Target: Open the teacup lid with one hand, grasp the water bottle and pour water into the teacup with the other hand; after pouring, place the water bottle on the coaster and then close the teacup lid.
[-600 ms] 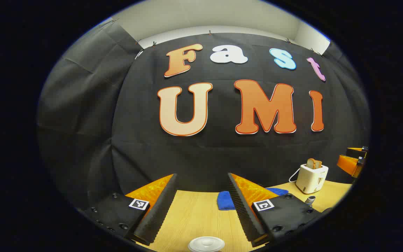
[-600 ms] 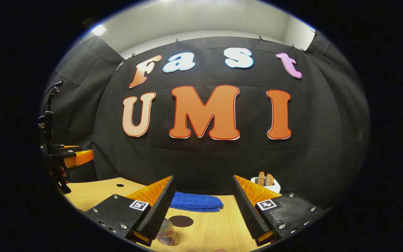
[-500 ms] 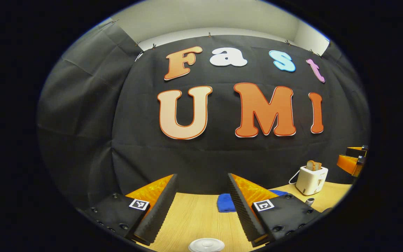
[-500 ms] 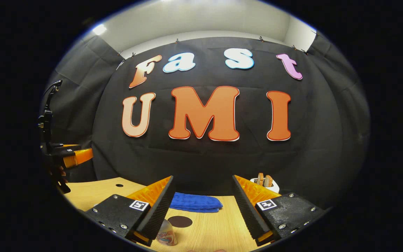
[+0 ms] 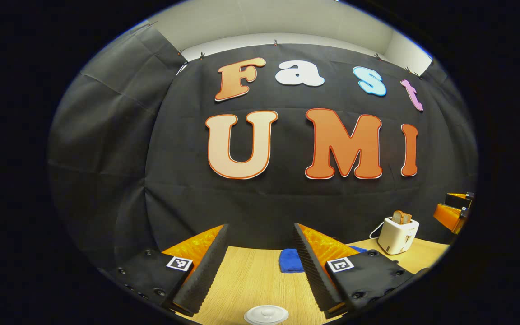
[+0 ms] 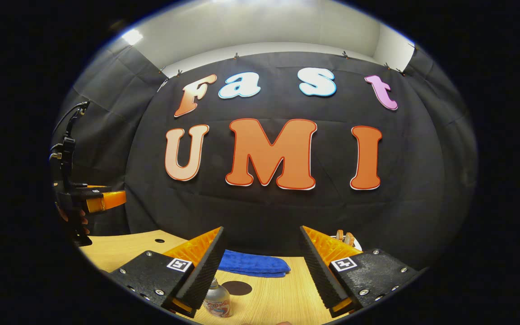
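The right gripper (image 6: 260, 271) hangs spread wide above the wooden surface (image 6: 278, 298). Between its fingers stand a water bottle (image 6: 217, 302) and, just beyond, a dark round coaster (image 6: 236, 288); a blue cloth (image 6: 253, 264) lies farther back.

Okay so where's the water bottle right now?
In the right gripper view, the water bottle stands on the table by the gripper's left finger, beside the dark coaster.

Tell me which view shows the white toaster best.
The left gripper view: the white boxy toaster with bread slices stands whole on the wooden table, far right. In the right gripper view, the toaster is mostly hidden behind one of the right gripper fingers; just the bread tops and a sliver of white show.
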Demonstrator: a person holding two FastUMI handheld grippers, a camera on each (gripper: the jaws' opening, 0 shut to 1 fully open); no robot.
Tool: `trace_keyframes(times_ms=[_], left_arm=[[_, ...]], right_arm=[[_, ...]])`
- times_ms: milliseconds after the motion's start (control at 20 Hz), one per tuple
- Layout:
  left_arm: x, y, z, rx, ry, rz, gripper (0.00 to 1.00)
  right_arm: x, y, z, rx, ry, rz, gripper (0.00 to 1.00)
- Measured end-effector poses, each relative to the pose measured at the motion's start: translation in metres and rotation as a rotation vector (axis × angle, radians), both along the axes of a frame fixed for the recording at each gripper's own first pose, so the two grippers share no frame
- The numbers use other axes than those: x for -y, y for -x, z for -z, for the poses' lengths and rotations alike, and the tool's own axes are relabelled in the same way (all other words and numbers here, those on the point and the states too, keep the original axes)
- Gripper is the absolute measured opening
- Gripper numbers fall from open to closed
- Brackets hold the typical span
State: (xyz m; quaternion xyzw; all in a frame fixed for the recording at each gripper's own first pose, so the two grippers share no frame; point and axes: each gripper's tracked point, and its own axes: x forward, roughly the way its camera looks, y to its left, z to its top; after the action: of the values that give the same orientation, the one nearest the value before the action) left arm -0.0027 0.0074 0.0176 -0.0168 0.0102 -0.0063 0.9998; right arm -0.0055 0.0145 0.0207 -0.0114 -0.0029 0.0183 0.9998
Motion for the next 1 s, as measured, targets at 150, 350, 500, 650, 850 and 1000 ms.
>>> trace_keyframes(times_ms=[150,350,500,650,850,1000], left_arm=[[0.0,0.005,0.002,-0.002,0.001,0.007,0.92],[0.003,0.01,0.023,-0.048,-0.036,0.026,0.92],[0.01,0.014,0.041,-0.08,-0.059,0.052,0.94],[0.017,0.019,0.063,-0.12,-0.095,0.079,0.93],[0.02,0.027,0.099,-0.204,-0.106,0.096,0.93],[0.021,0.031,0.123,-0.25,-0.117,0.102,0.94]], right_arm=[[-0.005,0.002,0.006,-0.011,-0.005,-0.012,0.96],[-0.013,0.006,0.019,-0.032,-0.012,-0.024,0.96],[-0.016,0.008,0.037,-0.068,-0.011,-0.034,0.96],[-0.022,0.015,0.059,-0.117,-0.013,-0.056,0.96],[-0.03,0.019,0.083,-0.165,-0.009,-0.092,0.96],[-0.034,0.021,0.102,-0.207,-0.011,-0.116,0.96]])
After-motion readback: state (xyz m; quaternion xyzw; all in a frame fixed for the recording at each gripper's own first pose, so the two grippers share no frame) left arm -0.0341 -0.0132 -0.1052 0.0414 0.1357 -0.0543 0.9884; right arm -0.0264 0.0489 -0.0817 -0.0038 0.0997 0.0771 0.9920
